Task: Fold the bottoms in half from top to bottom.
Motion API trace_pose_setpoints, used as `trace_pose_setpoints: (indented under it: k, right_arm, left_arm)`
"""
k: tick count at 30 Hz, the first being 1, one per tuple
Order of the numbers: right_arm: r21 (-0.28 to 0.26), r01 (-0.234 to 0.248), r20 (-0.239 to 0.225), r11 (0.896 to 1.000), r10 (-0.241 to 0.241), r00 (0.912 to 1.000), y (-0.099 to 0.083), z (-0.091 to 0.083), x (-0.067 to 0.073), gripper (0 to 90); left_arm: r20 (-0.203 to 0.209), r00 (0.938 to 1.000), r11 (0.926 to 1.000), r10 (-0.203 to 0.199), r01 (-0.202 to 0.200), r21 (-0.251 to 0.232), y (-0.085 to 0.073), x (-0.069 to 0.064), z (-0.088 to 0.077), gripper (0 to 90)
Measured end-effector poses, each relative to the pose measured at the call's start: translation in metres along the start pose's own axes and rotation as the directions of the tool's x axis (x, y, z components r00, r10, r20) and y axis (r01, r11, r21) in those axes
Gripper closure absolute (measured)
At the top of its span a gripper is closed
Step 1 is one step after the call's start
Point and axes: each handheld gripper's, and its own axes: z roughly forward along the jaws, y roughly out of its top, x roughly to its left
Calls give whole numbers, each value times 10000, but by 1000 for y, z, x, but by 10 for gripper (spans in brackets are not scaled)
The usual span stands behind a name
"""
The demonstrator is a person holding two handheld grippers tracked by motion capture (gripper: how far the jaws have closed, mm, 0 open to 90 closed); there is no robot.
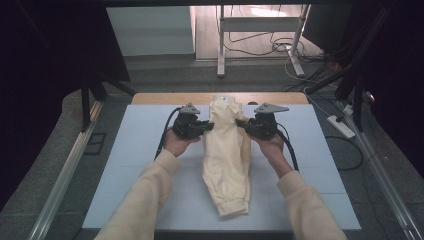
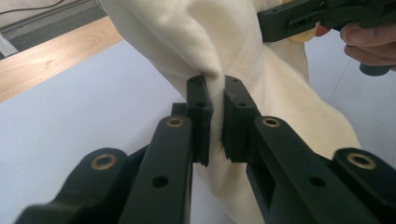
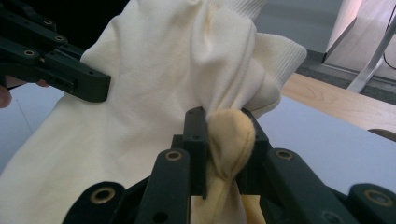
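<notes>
Nearest us, the cuffed hem of a cream garment (image 1: 227, 165) lies on the pale sheet covering the counter (image 1: 140, 165). It is soft knit, ribbed at the cuff and at its far end, folded long and narrow down the middle of the counter. Its far part hangs bunched between our two tools. The left tool (image 1: 209, 126) is pressed together on a fold at the cloth's left edge. The right tool (image 1: 240, 122) pinches a yellowish bunched seam at its right edge. Beyond the sheet a strip of bare wood (image 1: 165, 98) shows at the counter's far edge. Farther off, grey floor runs to a white metal frame (image 1: 260, 37) and loose cables (image 1: 290, 50).
</notes>
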Motion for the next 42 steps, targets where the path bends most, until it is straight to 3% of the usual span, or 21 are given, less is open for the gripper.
trace_pose_setpoints:
  k: [10, 28, 42]
  right_arm:
    - [293, -244, -165, 9993, 249, 9996, -13, 4, -4, 769]
    - [512, -167, -313, 9985, 183, 9993, -26, 4, -2, 767]
    - [465, 39, -477, 9989, -17, 9989, -30, -6, 7, 767]
  left_arm:
    - [160, 9998, 9999, -120, 118, 126, -9, 2, 9, 816]
    - [297, 9996, 10000, 35, -34, -31, -24, -2, 12, 814]
    - [519, 9984, 9996, 230, -221, -191, -32, -12, 4, 814]
